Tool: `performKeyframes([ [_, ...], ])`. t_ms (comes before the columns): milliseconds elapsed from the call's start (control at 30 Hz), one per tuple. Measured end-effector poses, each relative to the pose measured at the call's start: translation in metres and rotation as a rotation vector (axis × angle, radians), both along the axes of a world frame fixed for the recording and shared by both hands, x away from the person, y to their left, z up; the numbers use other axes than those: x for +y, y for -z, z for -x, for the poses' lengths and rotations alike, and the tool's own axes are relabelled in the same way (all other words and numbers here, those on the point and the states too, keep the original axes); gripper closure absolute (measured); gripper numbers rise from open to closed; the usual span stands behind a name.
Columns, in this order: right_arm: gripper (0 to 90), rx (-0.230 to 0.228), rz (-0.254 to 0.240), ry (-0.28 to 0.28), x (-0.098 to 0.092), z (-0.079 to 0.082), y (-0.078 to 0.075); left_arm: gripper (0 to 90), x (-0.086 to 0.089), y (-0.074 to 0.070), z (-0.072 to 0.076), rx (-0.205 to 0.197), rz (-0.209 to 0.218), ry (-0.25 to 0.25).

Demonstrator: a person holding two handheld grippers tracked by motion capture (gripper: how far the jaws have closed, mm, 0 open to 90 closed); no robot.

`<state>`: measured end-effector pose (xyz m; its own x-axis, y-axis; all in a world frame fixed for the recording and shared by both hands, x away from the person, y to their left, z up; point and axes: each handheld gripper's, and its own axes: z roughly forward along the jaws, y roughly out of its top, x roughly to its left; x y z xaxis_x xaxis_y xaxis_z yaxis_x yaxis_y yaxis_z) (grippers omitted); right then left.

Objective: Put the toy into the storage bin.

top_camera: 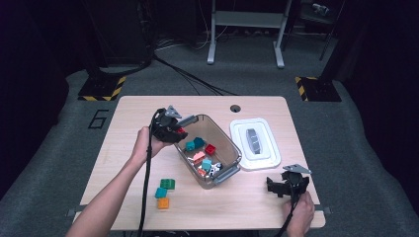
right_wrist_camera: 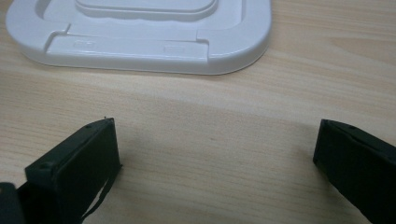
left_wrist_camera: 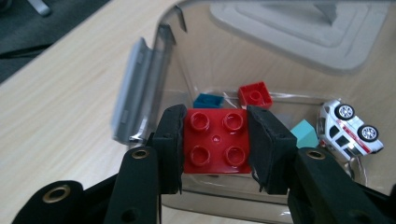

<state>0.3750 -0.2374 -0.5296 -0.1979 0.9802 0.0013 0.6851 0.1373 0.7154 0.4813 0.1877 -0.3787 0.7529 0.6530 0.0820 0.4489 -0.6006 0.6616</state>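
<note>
One brick in hand: red 2x2 brick [left_wrist_camera: 215, 141] pinched between pads of left hand-held gripper [left_wrist_camera: 215, 154], studs facing the camera, held over the near end wall of the clear bin [top_camera: 184, 158].
Left of bin, loose on bench [top_camera: 128, 113]: three bricks near the front edge — green brick [top_camera: 167, 183], teal brick [top_camera: 161, 192], orange brick [top_camera: 163, 203], close together, well apart from the bin.
Step, as judged: drop red brick into bin.
How to do it well: carry brick fully past the rim and the grey latch flap [left_wrist_camera: 135, 100] before letting go; spread jaws only once brick hangs over open floor of the bin, low enough not to bounce out; aim for the bare patch short of the small red brick [left_wrist_camera: 255, 94]; keep clear of the latch on the way out.
Risk: early release likely lands brick on the rim or back on the bench.
Bin contents: blue brick [left_wrist_camera: 208, 100], small red brick, pale teal block [left_wrist_camera: 306, 133], white toy car [left_wrist_camera: 349, 128] lying tilted against the wall; from high view also pink and orange pieces, too small to name.
Bin state: open, roughly a third full, angled across bench centre.
Lid [top_camera: 255, 143]: white, flat on bench just right of bin, handle up, not touching it as far as can be told.
Right hand-held gripper [top_camera: 285, 185]: jaws spread wide, nothing between them, resting low at front right of bench near the lid's corner.
</note>
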Motion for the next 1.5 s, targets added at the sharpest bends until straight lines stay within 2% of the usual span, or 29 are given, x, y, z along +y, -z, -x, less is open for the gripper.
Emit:
performKeyframes([
  [100, 0.0, 0.000, -0.001, 0.001, 0.000, 0.000, 0.000, 59.0, -0.002, 0.005, -0.001, 0.033, 0.001, 0.005],
  [333, 0.0, 0.003, -0.003, 0.005, 0.000, 0.000, 0.000, 59.0, -0.001, 0.005, 0.000, 0.060, -0.031, 0.018],
  [567, 0.0, 0.001, 0.000, 0.001, 0.000, 0.000, 0.000, 58.7, 0.000, 0.006, 0.000, 0.082, -0.031, 0.021],
  [633, 0.0, 0.000, 0.000, 0.000, 0.000, 0.000, 0.000, 55.5, 0.000, 0.006, 0.000, 0.086, -0.034, 0.020],
  [700, 0.0, 0.000, 0.000, 0.000, 0.000, 0.000, 0.000, 50.0, 0.001, 0.005, 0.002, 0.080, -0.028, 0.026],
  [867, 0.0, 0.000, 0.000, 0.000, 0.000, 0.000, 0.000, 35.8, 0.010, -0.007, 0.016, 0.032, 0.012, 0.035],
  [967, 0.0, 0.000, 0.000, 0.000, 0.000, 0.000, 0.000, 25.8, 0.018, -0.012, 0.023, 0.009, 0.017, 0.020],
  [1133, 0.0, 0.000, -0.001, 0.001, 0.000, 0.000, 0.000, 16.9, 0.037, -0.016, 0.039, -0.020, 0.033, -0.017],
  [1300, 0.0, 0.000, -0.001, 0.001, 0.000, 0.000, 0.000, 14.6, 0.055, -0.012, 0.056, -0.030, 0.024, -0.038],
  [1500, 0.0, -0.001, -0.001, 0.001, 0.000, 0.000, 0.000, 10.9, 0.073, 0.006, 0.071, -0.011, 0.021, -0.085],
])
